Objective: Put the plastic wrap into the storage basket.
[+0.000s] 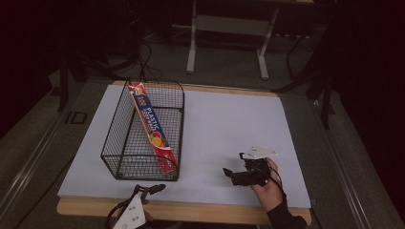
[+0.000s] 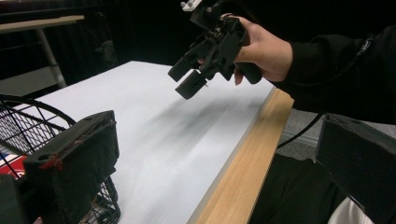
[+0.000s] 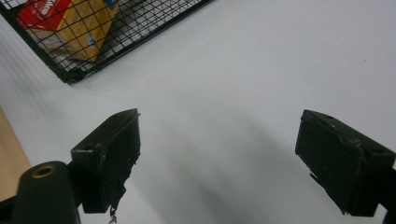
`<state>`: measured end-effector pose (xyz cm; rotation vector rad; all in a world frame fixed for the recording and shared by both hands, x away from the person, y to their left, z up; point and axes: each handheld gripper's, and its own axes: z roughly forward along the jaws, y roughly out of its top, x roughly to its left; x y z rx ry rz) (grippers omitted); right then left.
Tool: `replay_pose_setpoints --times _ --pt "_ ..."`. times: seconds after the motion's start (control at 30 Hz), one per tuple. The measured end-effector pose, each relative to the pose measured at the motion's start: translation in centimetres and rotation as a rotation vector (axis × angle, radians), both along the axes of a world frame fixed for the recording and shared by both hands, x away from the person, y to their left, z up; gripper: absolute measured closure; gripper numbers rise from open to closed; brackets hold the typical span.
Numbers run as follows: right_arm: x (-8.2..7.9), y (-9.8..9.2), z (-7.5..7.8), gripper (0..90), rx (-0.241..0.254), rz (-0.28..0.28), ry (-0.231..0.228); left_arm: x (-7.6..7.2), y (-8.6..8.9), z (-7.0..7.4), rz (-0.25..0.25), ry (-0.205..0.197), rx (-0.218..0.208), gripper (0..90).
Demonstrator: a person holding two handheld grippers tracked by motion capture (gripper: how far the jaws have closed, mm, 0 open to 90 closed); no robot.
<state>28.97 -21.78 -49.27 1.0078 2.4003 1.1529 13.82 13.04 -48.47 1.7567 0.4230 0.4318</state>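
While the right gripper point(image 1: 230, 174) hangs over the bare white table point(image 1: 224, 124) near its front right, its jaws stand wide apart with nothing between them. Left of it, a wire basket point(image 1: 122, 164) sits on the near left part of the table. Inside leans a long box of plastic wrap point(image 1: 152, 129), propped slantwise with its far end at the basket's rim. At the table's near edge, by the basket's near side, the left gripper point(image 1: 152, 188) also has wide, empty jaws.
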Motion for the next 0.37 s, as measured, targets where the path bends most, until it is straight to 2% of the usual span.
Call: replay_pose_setpoints --times 0.37 --pt "0.49 -0.43 -0.62 13.9 -0.003 -0.014 0.007 0.02 0.08 0.03 0.0 0.0 -0.002 0.0"
